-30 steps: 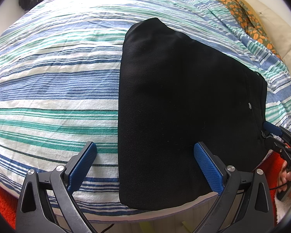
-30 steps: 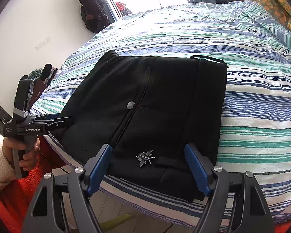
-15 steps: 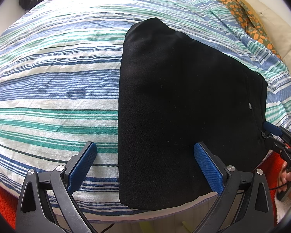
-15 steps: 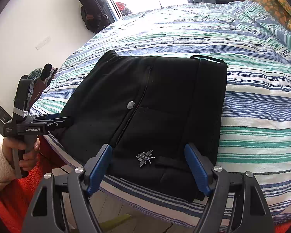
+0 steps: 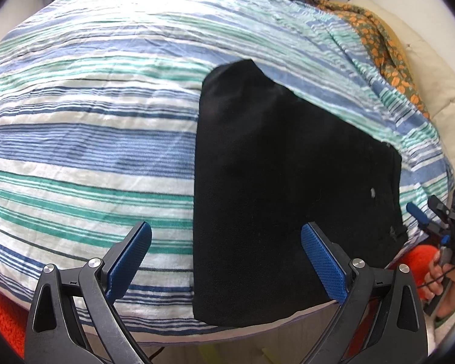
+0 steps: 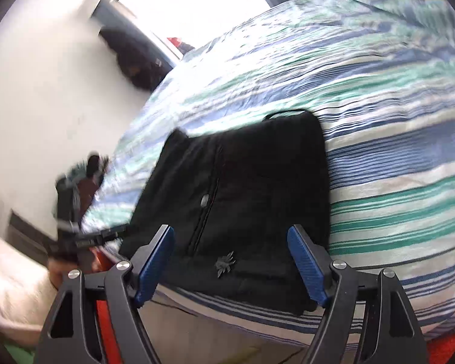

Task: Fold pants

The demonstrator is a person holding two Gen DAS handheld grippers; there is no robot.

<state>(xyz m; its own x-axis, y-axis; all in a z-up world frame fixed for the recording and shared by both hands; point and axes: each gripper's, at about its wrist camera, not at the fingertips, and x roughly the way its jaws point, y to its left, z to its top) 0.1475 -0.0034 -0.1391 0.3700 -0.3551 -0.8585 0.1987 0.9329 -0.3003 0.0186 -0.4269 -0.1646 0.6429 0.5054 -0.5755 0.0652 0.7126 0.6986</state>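
Black pants (image 5: 276, 188) lie folded into a compact rectangle near the front edge of a striped bed (image 5: 91, 139). In the right wrist view the same pants (image 6: 251, 188) show a small silver leaf emblem (image 6: 225, 263) and a button. My left gripper (image 5: 226, 248) hovers open above the pants' near left edge, nothing between its blue pads. My right gripper (image 6: 230, 253) is also open above the emblem end, touching nothing. In the left wrist view the right gripper (image 5: 424, 215) sits at the far right, just off the pants, held by a hand.
The blue, green and white striped sheet covers the whole bed. An orange-patterned blanket (image 5: 379, 45) and a cream pillow (image 5: 433, 79) lie at the far right. Red rug (image 6: 106, 327) shows on the floor below the bed edge. Dark clothes (image 6: 130, 60) hang by the window.
Both grippers have drawn back from the pants. The right wrist view has rolled and blurred, and the bed tilts in it. The pants lie as before.
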